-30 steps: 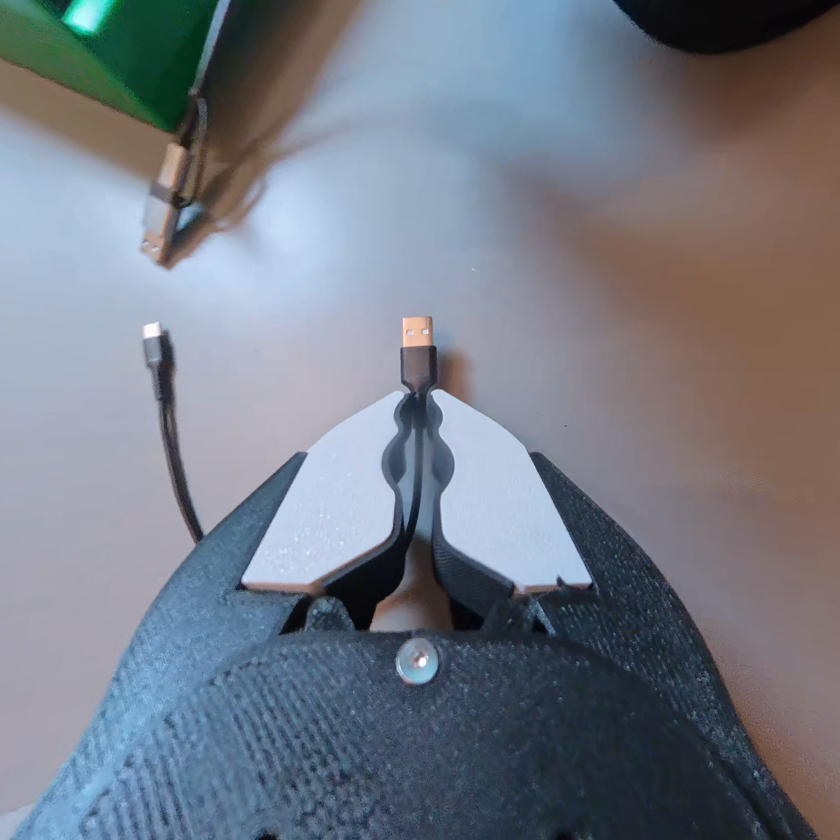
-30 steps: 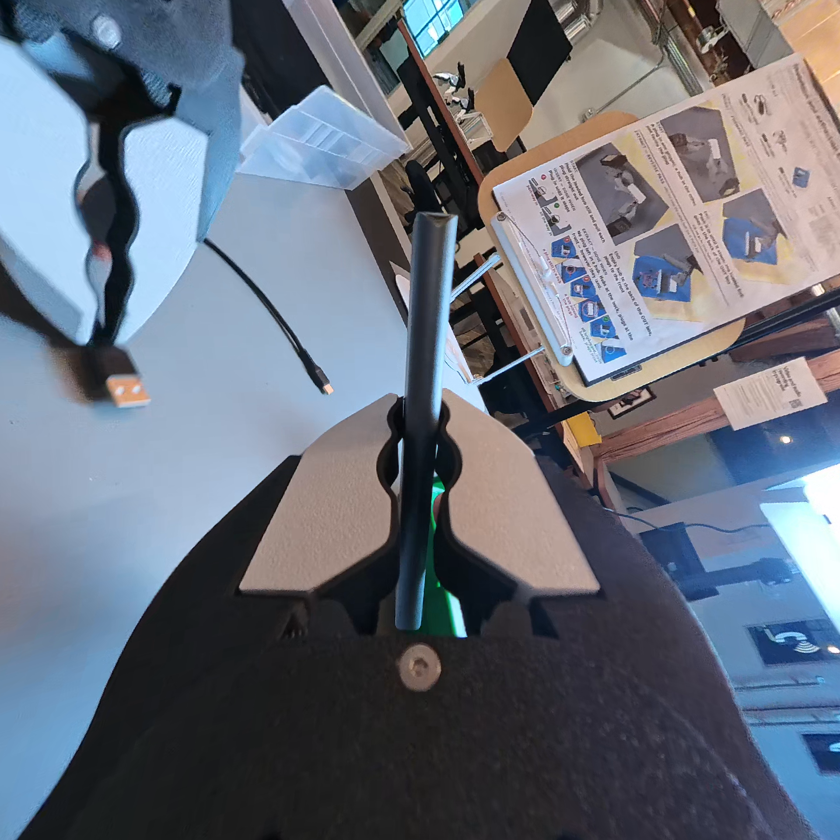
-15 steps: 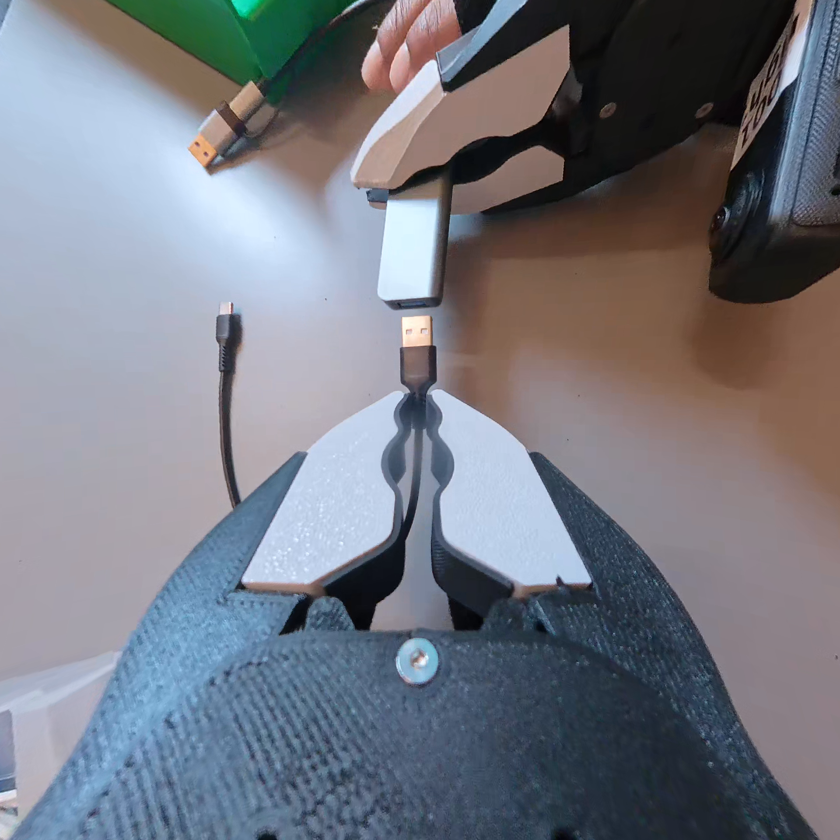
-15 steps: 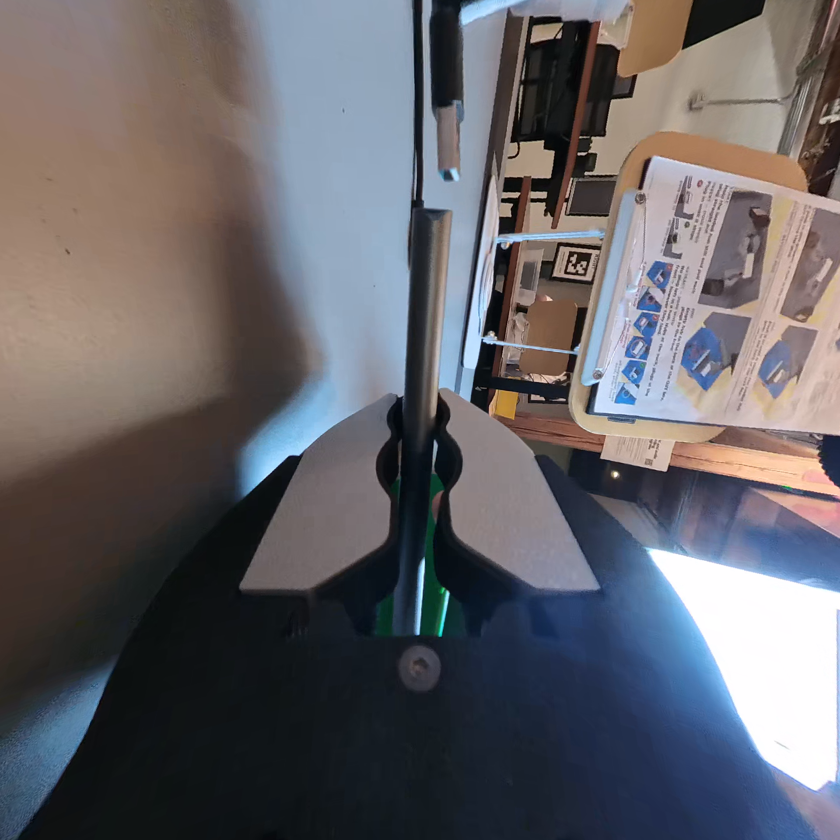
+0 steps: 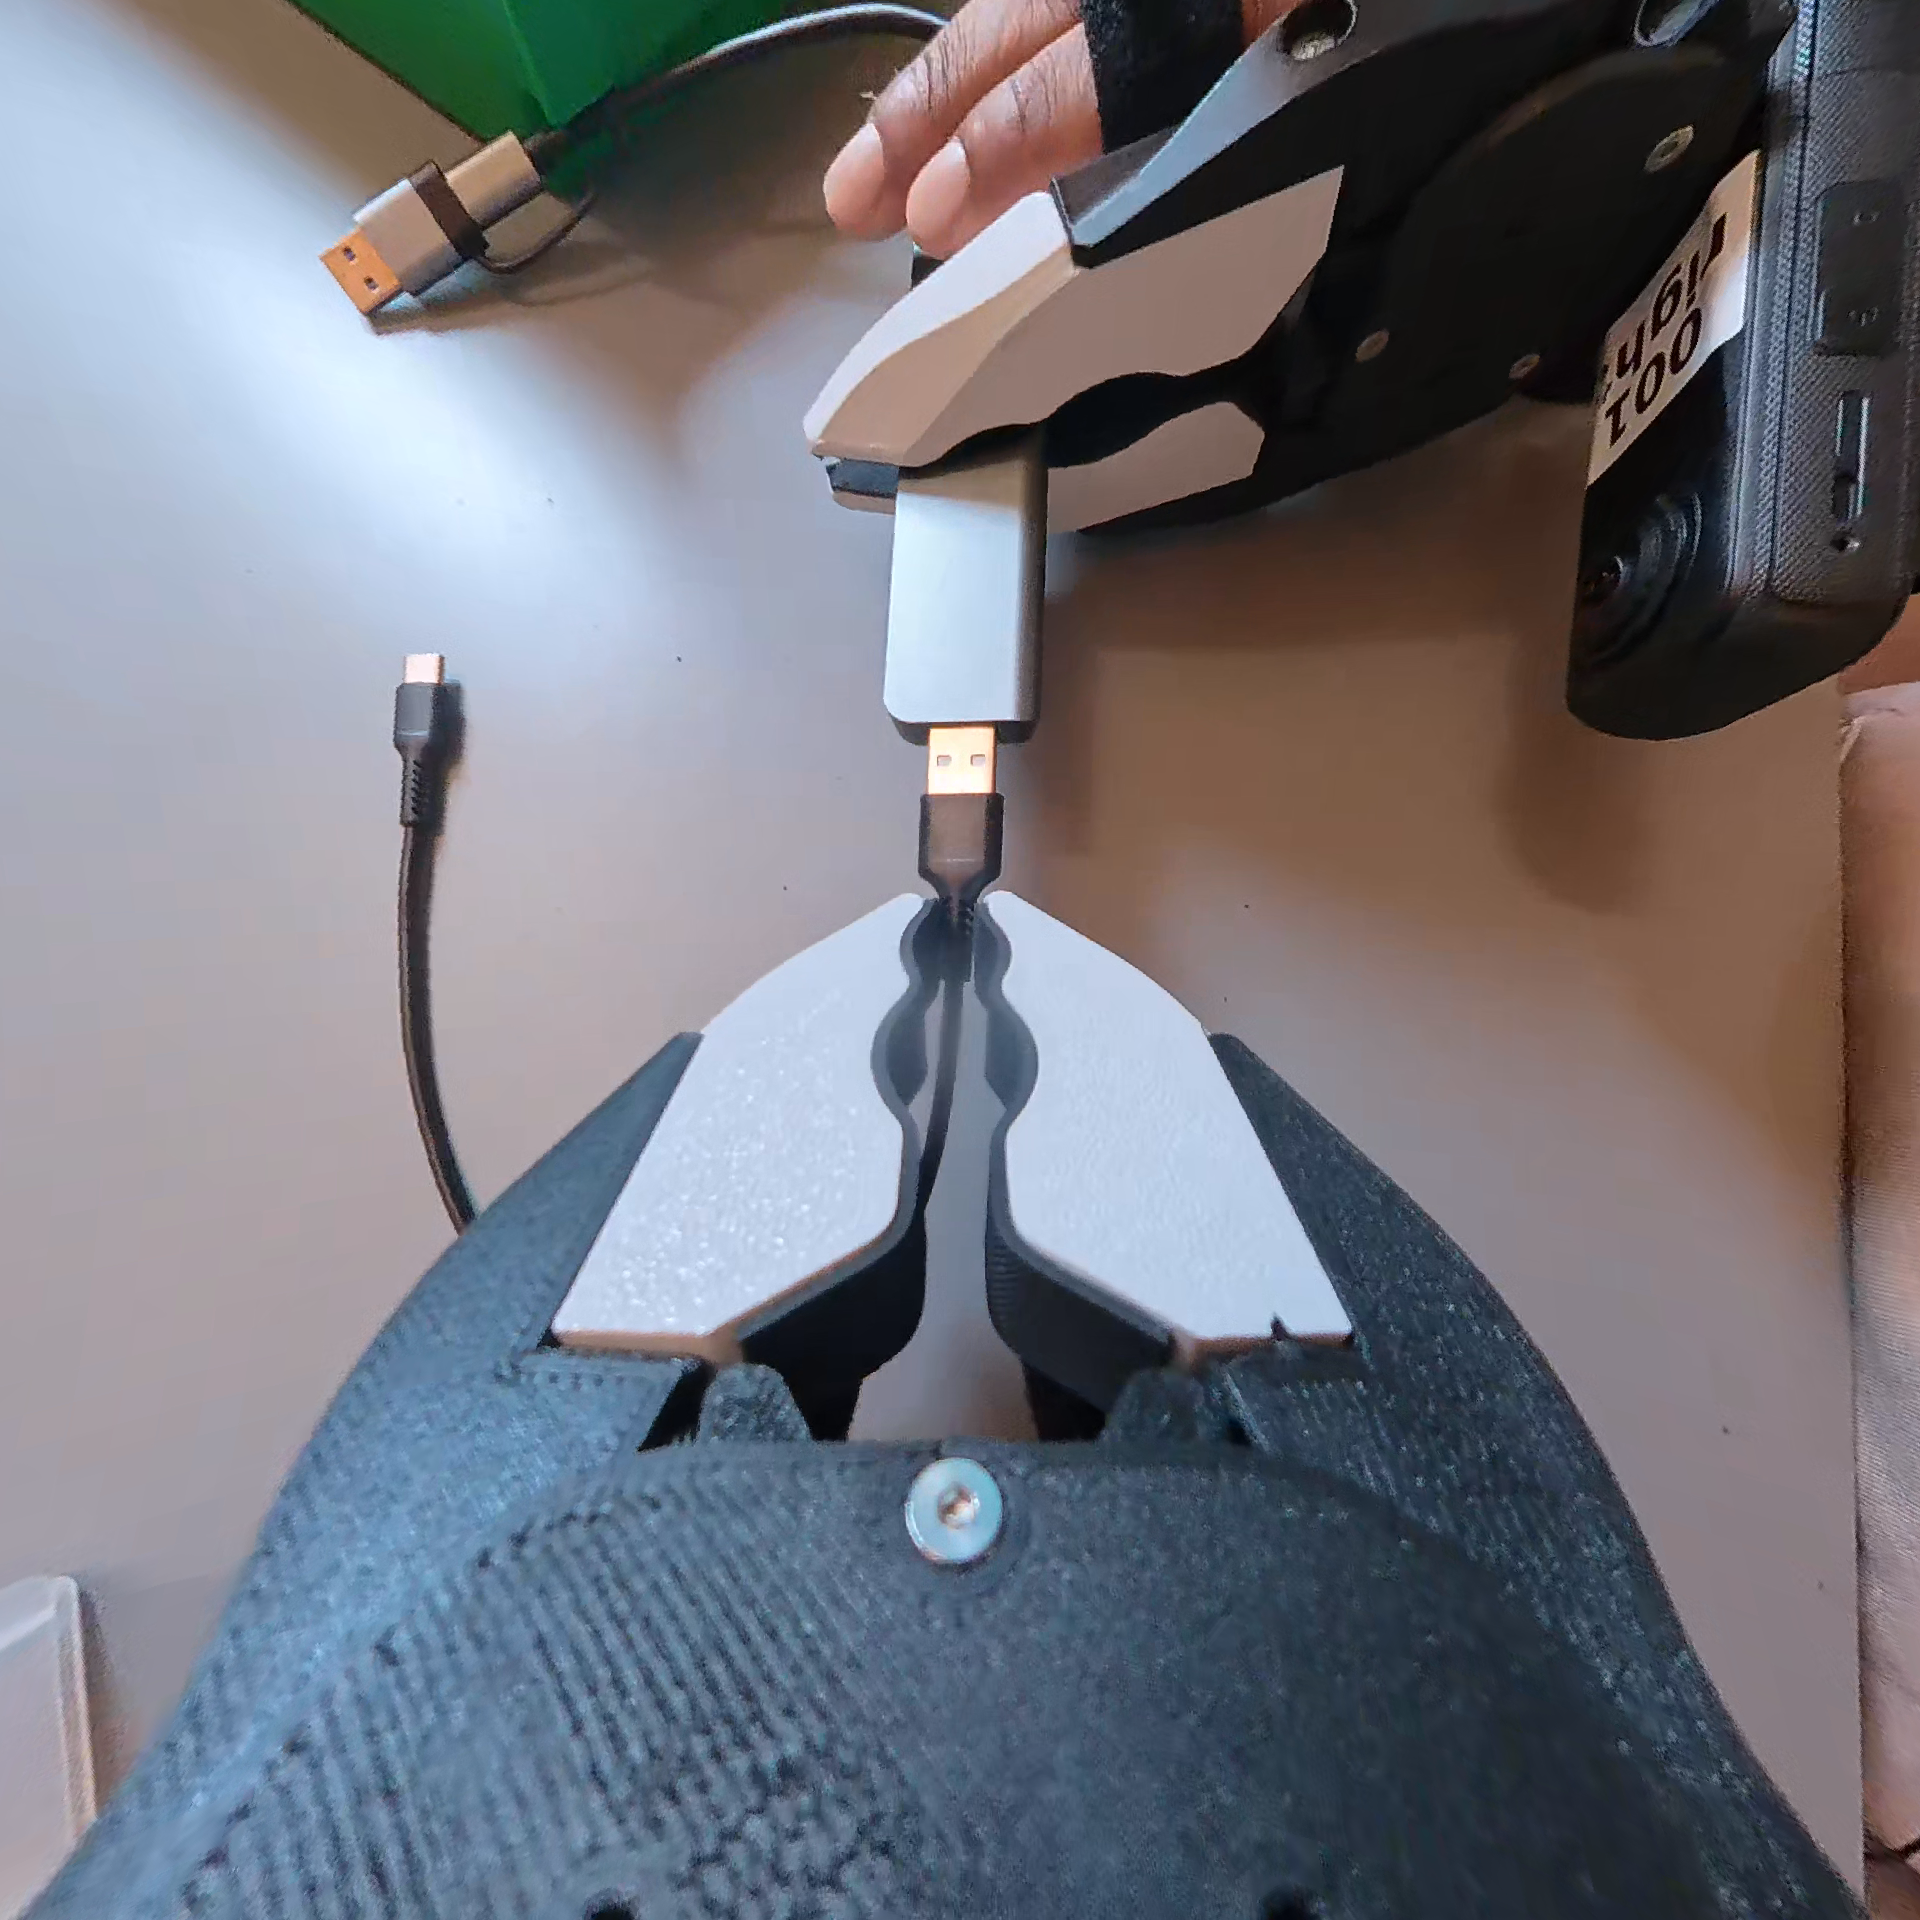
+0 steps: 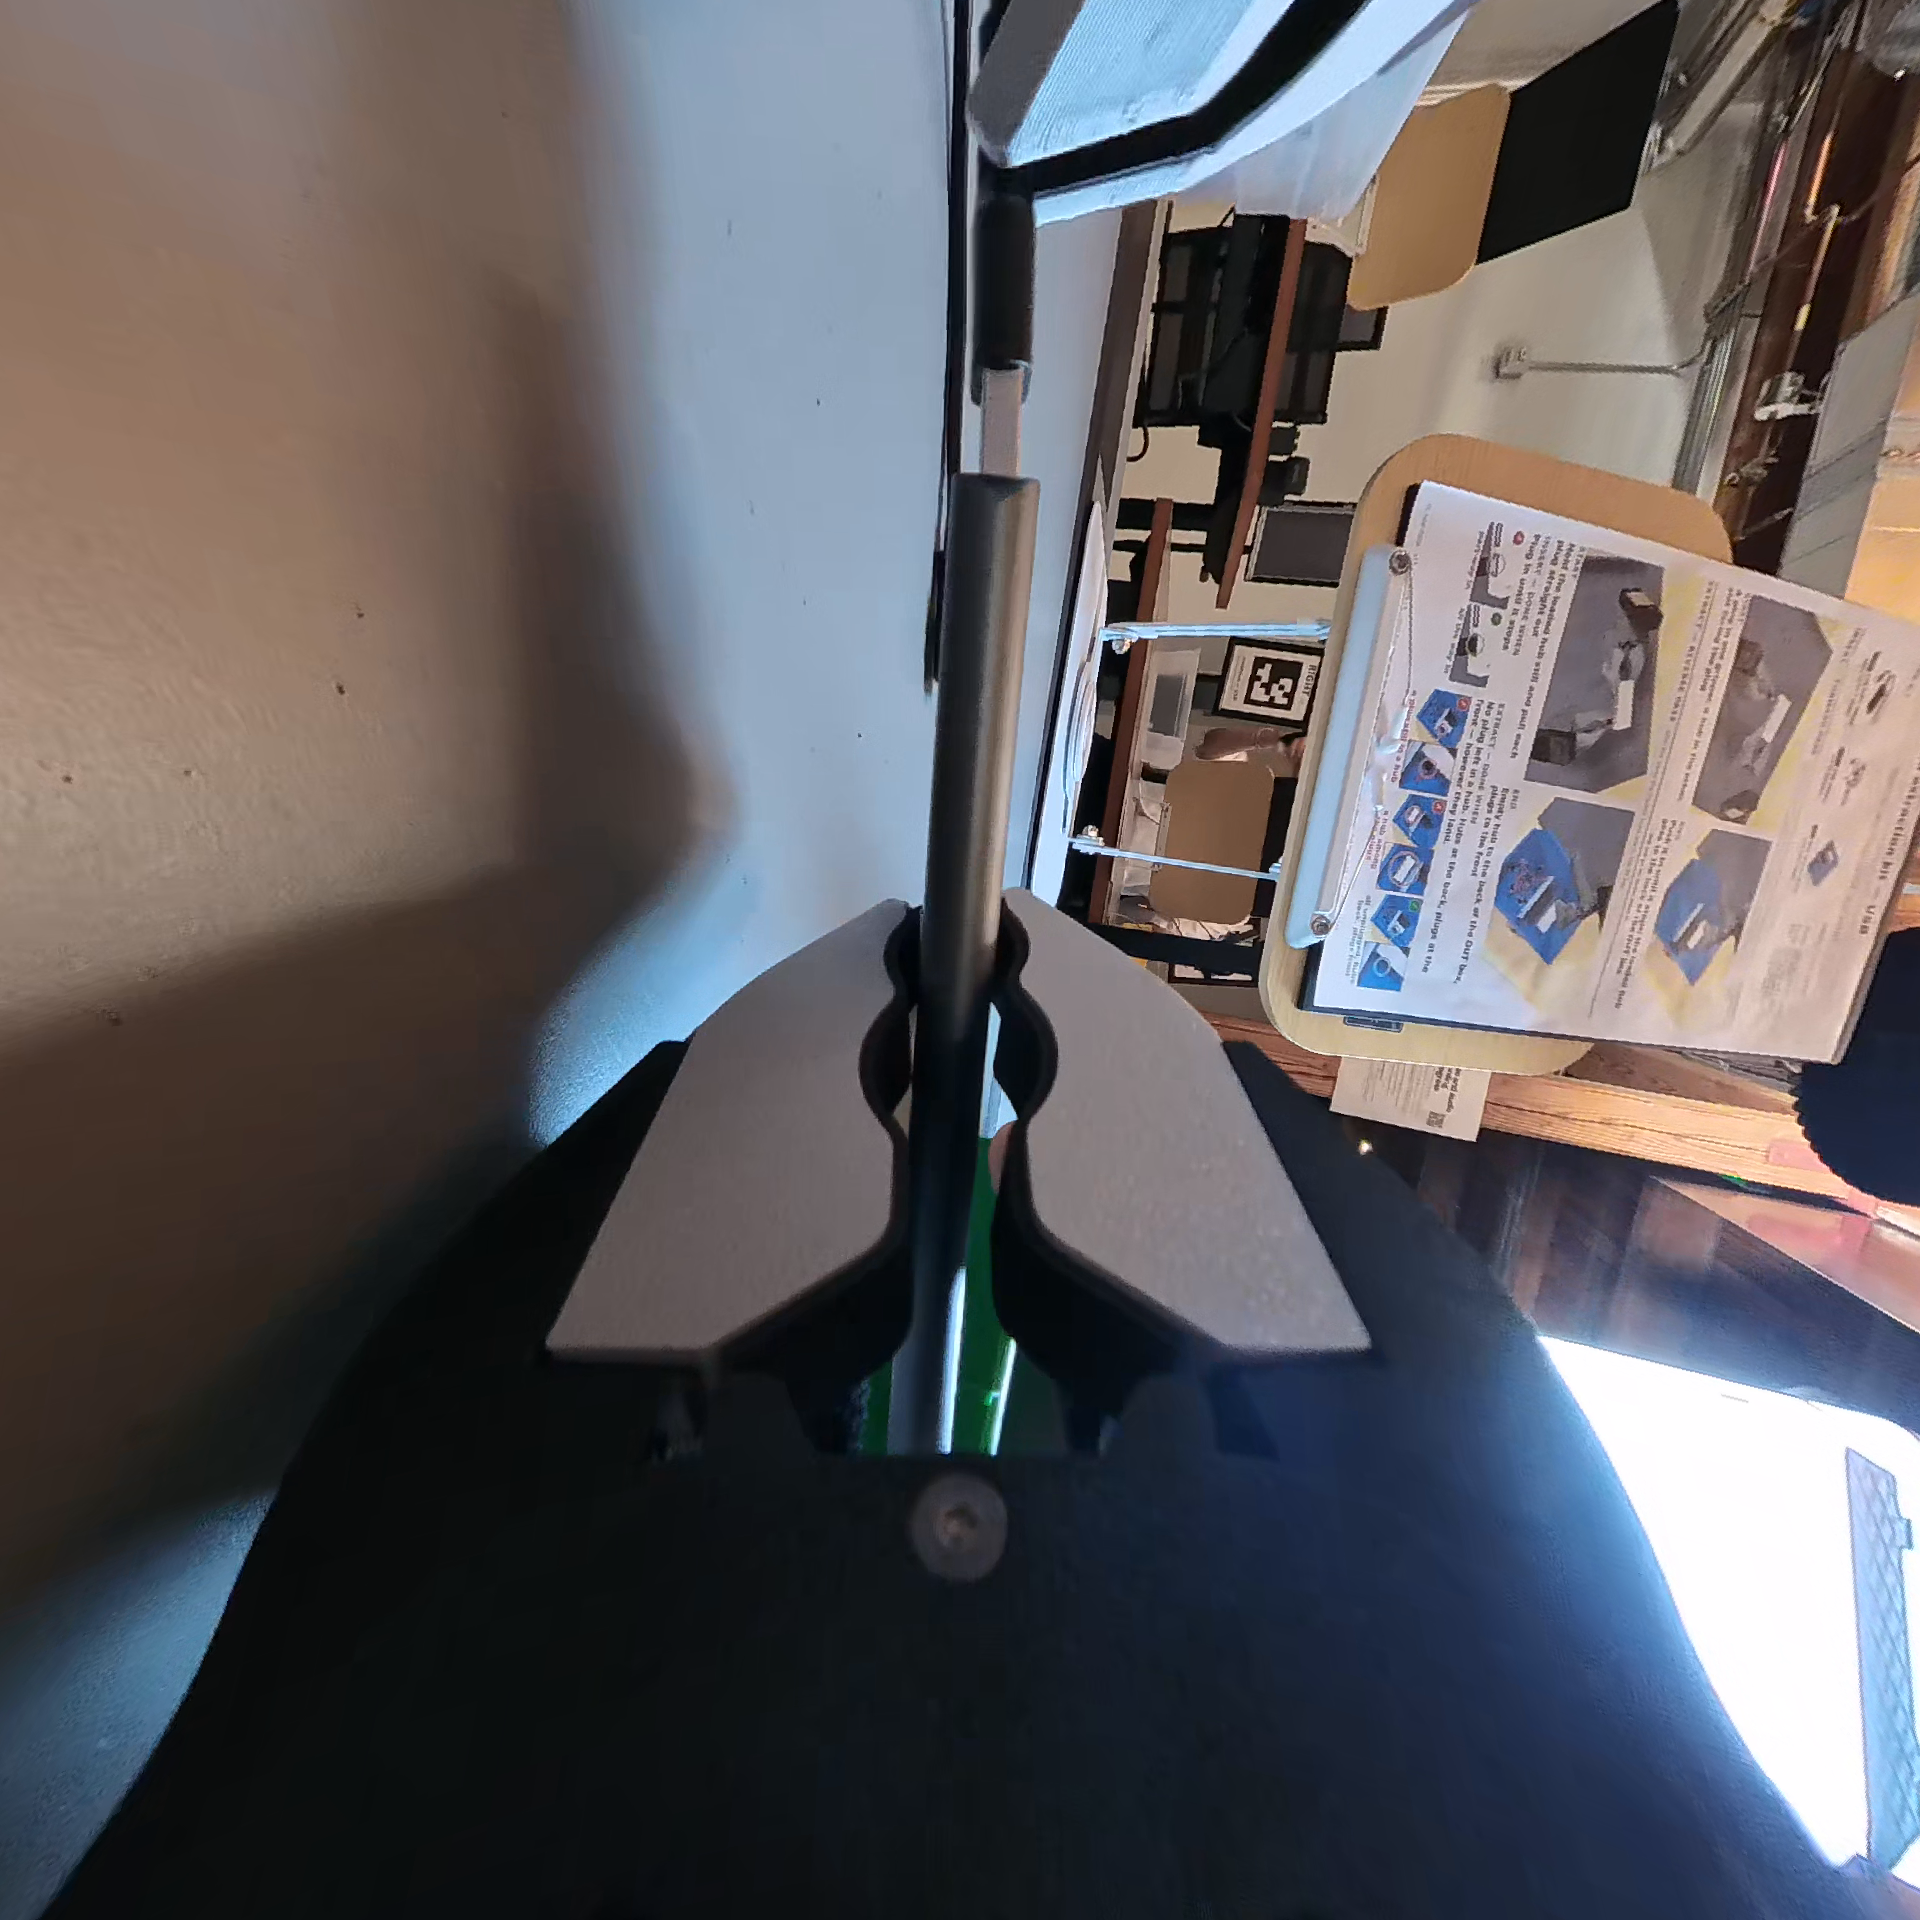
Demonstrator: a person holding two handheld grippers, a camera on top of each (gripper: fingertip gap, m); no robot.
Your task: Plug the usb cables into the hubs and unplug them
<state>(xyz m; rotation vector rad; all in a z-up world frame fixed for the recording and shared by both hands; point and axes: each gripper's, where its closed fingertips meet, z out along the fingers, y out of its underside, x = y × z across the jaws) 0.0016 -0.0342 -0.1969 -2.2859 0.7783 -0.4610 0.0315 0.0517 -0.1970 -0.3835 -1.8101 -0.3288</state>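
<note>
My left gripper (image 5: 958, 906) is shut on a black USB cable, just behind its plug (image 5: 961, 795). The plug's copper tip touches the end port of a flat grey hub (image 5: 966, 613). My right gripper (image 6: 961, 914) is shut on that hub (image 6: 977, 707), which it holds edge-on; it also shows in the left wrist view (image 5: 914, 473), coming in from the upper right. In the right wrist view the plug (image 6: 1003, 410) meets the hub's far end, with the left gripper's finger (image 6: 1132, 83) above it. The cable's other small plug (image 5: 421, 691) lies loose on the table.
The hub's own lead ends in a silver plug (image 5: 416, 244) on the grey table (image 5: 312, 520), next to a green box (image 5: 520, 52). A person's fingers (image 5: 956, 114) hold the right gripper. An instruction sheet on a board (image 6: 1621, 790) stands past the table edge. Left tips to right tips: about 10 cm.
The hub and the plug have closed the small gap between them; the plug tip now touches the hub's port. One second ago the hub was out of the left wrist view.
</note>
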